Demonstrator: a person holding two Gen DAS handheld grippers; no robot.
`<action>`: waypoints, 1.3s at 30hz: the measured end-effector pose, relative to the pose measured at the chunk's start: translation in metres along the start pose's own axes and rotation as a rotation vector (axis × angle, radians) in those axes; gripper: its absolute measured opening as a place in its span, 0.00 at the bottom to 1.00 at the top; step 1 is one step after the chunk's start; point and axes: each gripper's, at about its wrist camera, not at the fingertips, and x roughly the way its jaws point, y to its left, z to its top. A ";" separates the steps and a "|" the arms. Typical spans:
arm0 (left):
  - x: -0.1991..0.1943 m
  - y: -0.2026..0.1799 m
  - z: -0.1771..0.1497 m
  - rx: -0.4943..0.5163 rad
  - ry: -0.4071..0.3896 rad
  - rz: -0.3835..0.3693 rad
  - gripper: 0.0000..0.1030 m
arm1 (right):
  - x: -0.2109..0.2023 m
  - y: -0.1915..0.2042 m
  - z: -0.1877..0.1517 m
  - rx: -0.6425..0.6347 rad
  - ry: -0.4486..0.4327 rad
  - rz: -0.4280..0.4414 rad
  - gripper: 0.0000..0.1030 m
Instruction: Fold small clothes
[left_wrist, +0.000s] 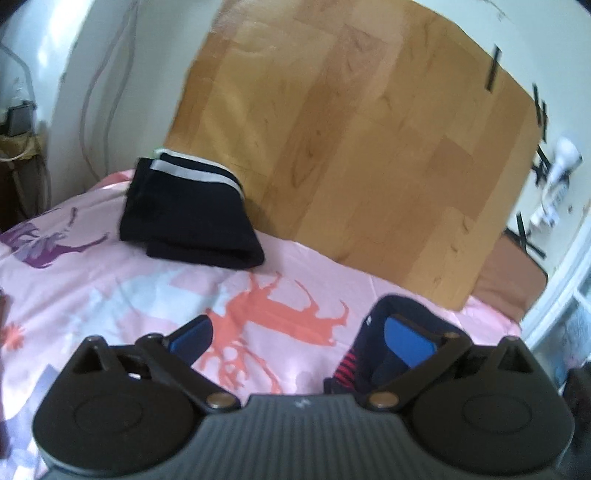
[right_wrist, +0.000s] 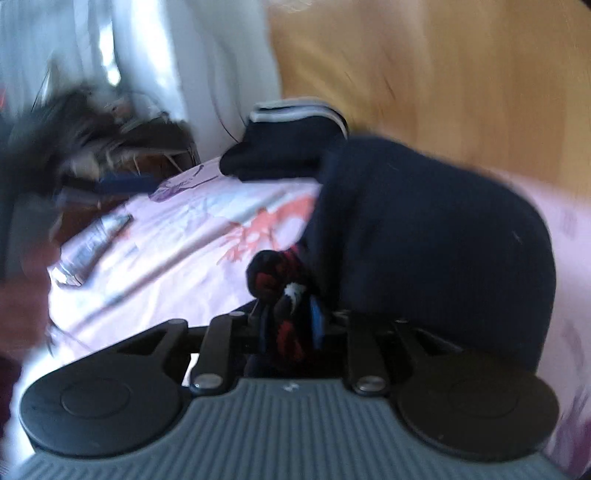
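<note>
Hovering spread wide, left gripper (left_wrist: 301, 341), its right finger beside a dark navy garment with red-striped trim (left_wrist: 373, 347); folded black white-striped cloth (left_wrist: 188, 218) far ahead. Clenching bunched trim, right gripper (right_wrist: 288, 325); likely carrying to fold, calling for flattening.

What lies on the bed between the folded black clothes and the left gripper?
Only bare pink sheet with its orange deer print, seen in the left wrist view, between the folded clothes and the gripper.
</note>
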 end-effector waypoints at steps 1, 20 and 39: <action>0.005 -0.006 -0.003 0.015 0.014 -0.006 1.00 | -0.003 0.008 0.000 -0.029 0.007 0.012 0.48; 0.078 -0.036 -0.044 0.091 0.276 0.072 1.00 | -0.083 -0.112 0.022 0.360 -0.164 0.095 0.22; 0.077 -0.035 -0.009 0.065 0.337 -0.019 1.00 | -0.141 -0.152 -0.041 0.569 -0.304 0.092 0.82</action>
